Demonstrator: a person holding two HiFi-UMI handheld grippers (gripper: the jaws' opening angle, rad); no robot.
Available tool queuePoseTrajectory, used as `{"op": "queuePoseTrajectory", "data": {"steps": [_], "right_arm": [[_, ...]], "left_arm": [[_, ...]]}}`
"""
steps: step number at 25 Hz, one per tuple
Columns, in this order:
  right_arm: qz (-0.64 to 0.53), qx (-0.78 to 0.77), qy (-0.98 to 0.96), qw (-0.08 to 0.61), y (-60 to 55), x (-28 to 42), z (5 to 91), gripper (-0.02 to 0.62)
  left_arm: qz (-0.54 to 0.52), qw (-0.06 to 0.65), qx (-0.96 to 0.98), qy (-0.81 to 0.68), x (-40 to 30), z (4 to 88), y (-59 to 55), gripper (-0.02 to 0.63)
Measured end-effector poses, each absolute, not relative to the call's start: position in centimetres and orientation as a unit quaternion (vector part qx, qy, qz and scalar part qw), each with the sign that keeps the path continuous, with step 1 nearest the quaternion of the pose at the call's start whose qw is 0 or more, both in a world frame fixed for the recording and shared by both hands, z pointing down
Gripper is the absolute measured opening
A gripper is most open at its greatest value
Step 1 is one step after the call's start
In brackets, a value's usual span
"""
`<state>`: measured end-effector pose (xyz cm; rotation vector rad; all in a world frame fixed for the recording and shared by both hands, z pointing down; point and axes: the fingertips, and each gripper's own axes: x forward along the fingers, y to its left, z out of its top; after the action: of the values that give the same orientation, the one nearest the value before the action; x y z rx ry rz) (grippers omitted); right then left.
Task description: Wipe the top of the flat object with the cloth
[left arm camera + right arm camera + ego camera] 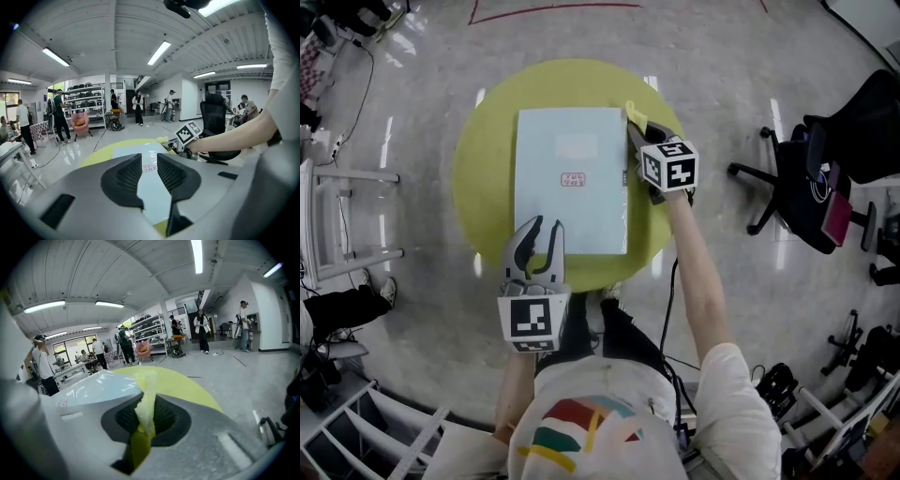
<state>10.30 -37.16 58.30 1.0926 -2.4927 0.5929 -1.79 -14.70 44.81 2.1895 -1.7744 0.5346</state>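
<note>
One crumpled yellow cloth (149,380) pinched in right gripper (144,414) fingers (165,416); left gripper (149,169) fingers (129,177) slightly parted, empty.

So the flat thing (572,178) is a pale blue rectangular slab. It's lying flat on the round yellow-green table (478,159), long side running away from the person and taking up most of the middle. The top is smooth and a bit glossy, with a small red-printed label near the center and a faint paler rectangle just beyond it.

The cloth (149,394) is a small yellow rag, bunched into a crumpled strip. It's pinched between the jaws of the right gripper (147,411), with the loose end poking out past the tips. It sits just beside the slab's far right corner. Can't tell if it actually touches the slab.
</note>
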Motion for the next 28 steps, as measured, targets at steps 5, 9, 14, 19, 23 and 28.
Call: {"op": "queuePoseTrajectory", "data": {"steps": [5, 9, 14, 19, 23, 28], "right_arm": [[0.215, 0.367, -0.886, 0.184, -35.1, 10.6, 58.7, 0.026], [0.223, 0.352, -0.891, 0.18, -32.3, 10.9, 58.8, 0.026], [0.239, 0.328, -0.898, 0.168, -27.8, 11.4, 58.8, 0.026], [0.247, 0.299, -0.905, 0.175, -22.0, 11.8, 58.9, 0.026], [0.261, 0.288, -0.905, 0.176, -17.7, 12.1, 58.9, 0.026], [0.282, 0.281, -0.901, 0.173, -13.1, 12.7, 59.0, 0.026]], "left_arm": [[0.181, 0.135, 0.759, -0.61, -1.6, 44.6, -14.3, 0.087], [0.181, 0.134, 0.762, -0.607, -1.5, 44.8, -13.7, 0.087], [0.183, 0.132, 0.766, -0.602, -1.3, 45.0, -12.5, 0.087], [0.181, 0.131, 0.77, -0.598, -1.2, 44.5, -11.4, 0.087], [0.174, 0.122, 0.775, -0.595, -0.8, 43.5, -11.2, 0.087], [0.159, 0.105, 0.785, -0.59, 0.0, 41.8, -11.4, 0.087]]}}
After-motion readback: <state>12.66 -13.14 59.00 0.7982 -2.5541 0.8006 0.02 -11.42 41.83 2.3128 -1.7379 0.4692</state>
